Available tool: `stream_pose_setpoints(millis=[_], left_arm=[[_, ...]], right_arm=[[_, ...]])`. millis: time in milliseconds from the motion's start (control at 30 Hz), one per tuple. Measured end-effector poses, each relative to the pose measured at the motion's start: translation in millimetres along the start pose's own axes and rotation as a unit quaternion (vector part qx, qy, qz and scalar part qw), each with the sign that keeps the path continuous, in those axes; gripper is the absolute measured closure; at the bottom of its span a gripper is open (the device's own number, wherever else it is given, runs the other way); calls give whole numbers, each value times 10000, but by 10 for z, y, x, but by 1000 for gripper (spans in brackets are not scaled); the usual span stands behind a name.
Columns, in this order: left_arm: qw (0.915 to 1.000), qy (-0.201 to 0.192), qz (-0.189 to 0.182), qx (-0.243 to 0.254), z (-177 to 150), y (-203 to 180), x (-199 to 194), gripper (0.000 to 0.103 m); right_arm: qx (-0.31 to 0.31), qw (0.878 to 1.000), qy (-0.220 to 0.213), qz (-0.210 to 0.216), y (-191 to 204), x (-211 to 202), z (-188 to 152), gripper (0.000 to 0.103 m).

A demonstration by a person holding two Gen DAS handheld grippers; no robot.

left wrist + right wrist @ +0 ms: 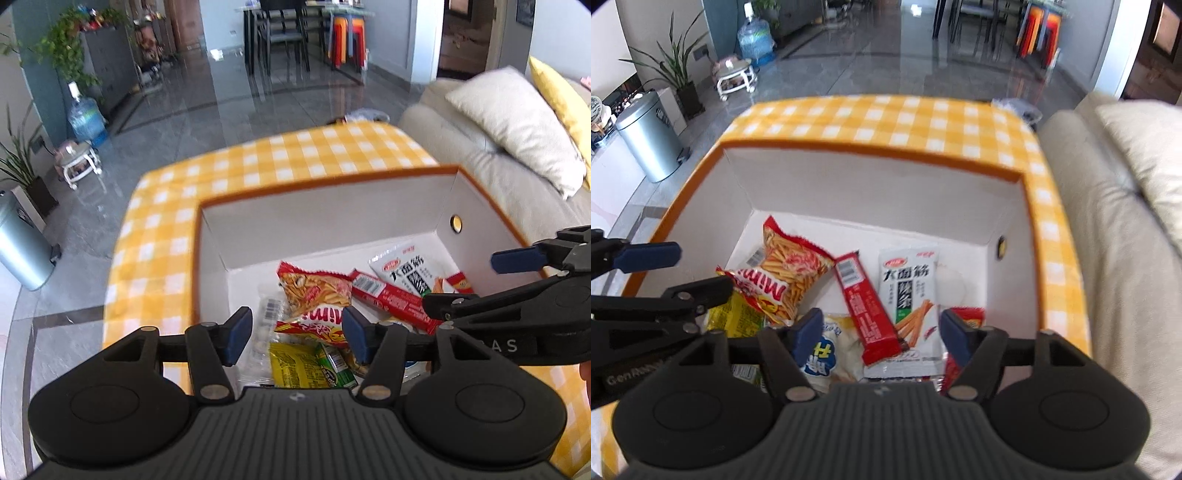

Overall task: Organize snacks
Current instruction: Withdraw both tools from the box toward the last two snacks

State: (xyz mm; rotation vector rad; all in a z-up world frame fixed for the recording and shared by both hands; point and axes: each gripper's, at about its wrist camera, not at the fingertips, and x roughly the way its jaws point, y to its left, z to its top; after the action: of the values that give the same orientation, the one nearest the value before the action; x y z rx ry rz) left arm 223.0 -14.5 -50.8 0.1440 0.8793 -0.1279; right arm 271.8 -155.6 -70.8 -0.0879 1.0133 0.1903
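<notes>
An orange-rimmed white box (332, 177) (871, 147) stands on a yellow checked table and holds several snack packets. Inside lie a red Mimi chips bag (314, 295) (790, 273), a red bar (391, 299) (868, 306), a white packet with black print (406, 269) (912, 291), a yellow packet (295, 365) (735, 317) and a white-and-blue packet (827, 350). My left gripper (295, 332) hovers open and empty over the box's left part. My right gripper (879, 332) hovers open and empty over the right part. Each gripper shows at the edge of the other's view.
The yellow checked tablecloth (258, 158) (886, 118) extends beyond the box. A beige sofa with a white cushion (517, 125) lies to the right. A metal bin (650, 136), plants and a water bottle (85, 118) stand on the grey floor to the left.
</notes>
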Motion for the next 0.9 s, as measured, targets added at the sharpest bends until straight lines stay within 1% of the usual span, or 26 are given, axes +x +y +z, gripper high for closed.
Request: stream_pose_setpoints(millis=[33, 200, 300, 367, 400, 467, 600, 667, 733, 800, 833, 900], left_arm=[[10000, -76, 18, -9, -8, 7, -60, 34], [9990, -374, 257, 6, -76, 58, -364, 32], [9985, -491, 231, -83, -161, 121, -539, 32], [9984, -522, 206, -101, -234, 149, -644, 31], [9983, -538, 205, -117, -269, 160, -688, 31], [9982, -567, 164, -144, -347, 188, -773, 30], [9983, -543, 131, -186, -516, 229, -886, 30], [9983, -531, 161, -187, -608, 236, -943, 28], [9983, -527, 191, -176, -697, 234, -995, 25], [9982, -552, 195, -120, -785, 217, -1045, 23], [9983, -555, 170, -67, -821, 213, -1066, 20], [9984, -546, 130, 5, -893, 197, -1089, 19]], right_arm=[[-28, 9999, -113, -56, 14, -70, -13, 27], [-27, 9986, -520, -88, 46, -407, -103, 27], [50, 9971, -762, -77, 59, -627, -203, 25], [118, 9954, -952, -74, 72, -778, -294, 15], [157, 9940, -1073, -123, 84, -853, -347, 13], [206, 9913, -1284, -212, 108, -985, -460, 12], [357, 9879, -1494, -231, 134, -1181, -703, 10], [439, 9847, -1672, -218, 133, -1267, -850, 6], [505, 9814, -1842, -189, 141, -1338, -1004, 5], [537, 9805, -1888, -135, 147, -1378, -1151, 4], [549, 9810, -1858, -126, 155, -1385, -1220, 4], [577, 9828, -1750, -136, 162, -1376, -1354, 4]])
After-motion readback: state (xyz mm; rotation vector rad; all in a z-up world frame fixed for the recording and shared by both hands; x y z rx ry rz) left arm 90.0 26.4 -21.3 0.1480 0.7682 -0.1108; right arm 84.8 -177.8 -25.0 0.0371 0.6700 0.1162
